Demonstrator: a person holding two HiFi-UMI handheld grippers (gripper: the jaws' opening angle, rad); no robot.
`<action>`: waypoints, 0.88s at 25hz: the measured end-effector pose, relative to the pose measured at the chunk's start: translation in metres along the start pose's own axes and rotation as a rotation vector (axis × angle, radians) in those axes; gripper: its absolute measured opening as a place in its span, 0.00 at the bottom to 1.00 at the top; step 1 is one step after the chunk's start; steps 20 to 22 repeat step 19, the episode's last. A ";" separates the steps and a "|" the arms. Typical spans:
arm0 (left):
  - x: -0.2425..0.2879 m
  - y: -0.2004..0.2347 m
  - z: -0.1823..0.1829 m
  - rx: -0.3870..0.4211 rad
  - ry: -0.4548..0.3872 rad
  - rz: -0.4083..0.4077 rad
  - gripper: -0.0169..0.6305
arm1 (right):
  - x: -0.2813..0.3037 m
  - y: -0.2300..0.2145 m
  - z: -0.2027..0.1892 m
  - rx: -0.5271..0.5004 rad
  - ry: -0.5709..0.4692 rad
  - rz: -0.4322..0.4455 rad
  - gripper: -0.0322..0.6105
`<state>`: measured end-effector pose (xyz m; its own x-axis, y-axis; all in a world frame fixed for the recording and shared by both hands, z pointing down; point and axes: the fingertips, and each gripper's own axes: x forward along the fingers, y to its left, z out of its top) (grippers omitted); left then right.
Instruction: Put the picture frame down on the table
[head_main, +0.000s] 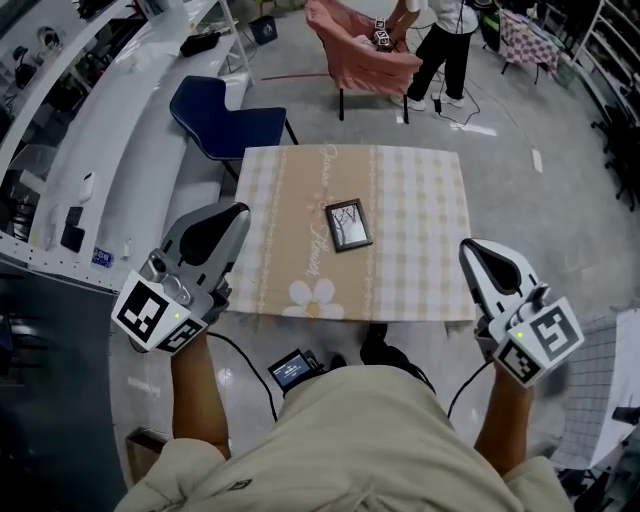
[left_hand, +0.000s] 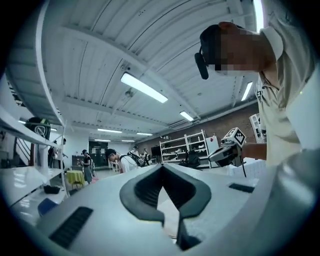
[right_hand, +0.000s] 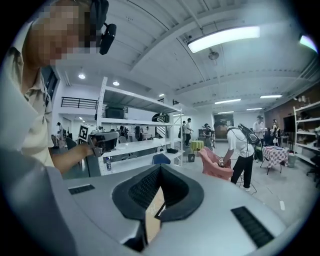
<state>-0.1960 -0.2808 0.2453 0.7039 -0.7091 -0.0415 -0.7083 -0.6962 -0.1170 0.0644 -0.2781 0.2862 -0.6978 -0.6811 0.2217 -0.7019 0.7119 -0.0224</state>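
— Where is the picture frame (head_main: 349, 224) found?
— Laid flat near the middle of the bench (head_main: 425, 190).
— And the jaws?
— Clenched on nothing: the left gripper (head_main: 233, 214) is held off the near left corner, the right gripper (head_main: 476, 252) off the near right corner.

The person wears a pale khaki short-sleeved shirt (head_main: 370, 440) and dark shoes (head_main: 385, 350). The left gripper (head_main: 232, 215) and the right gripper (head_main: 472, 255) each have a light grey shell and black ribbed jaw pads. Each carries a white cube with black square markers (head_main: 150, 312), a small green light and a thin black cable (head_main: 245, 352).
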 end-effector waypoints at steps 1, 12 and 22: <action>-0.007 -0.005 0.012 0.012 -0.015 0.009 0.03 | -0.004 0.004 0.004 -0.007 -0.009 -0.002 0.05; -0.063 -0.059 0.072 0.119 -0.062 0.026 0.03 | -0.056 0.037 0.022 -0.048 -0.061 -0.056 0.05; -0.081 -0.078 0.079 0.109 -0.076 0.009 0.03 | -0.081 0.055 0.036 -0.071 -0.079 -0.075 0.05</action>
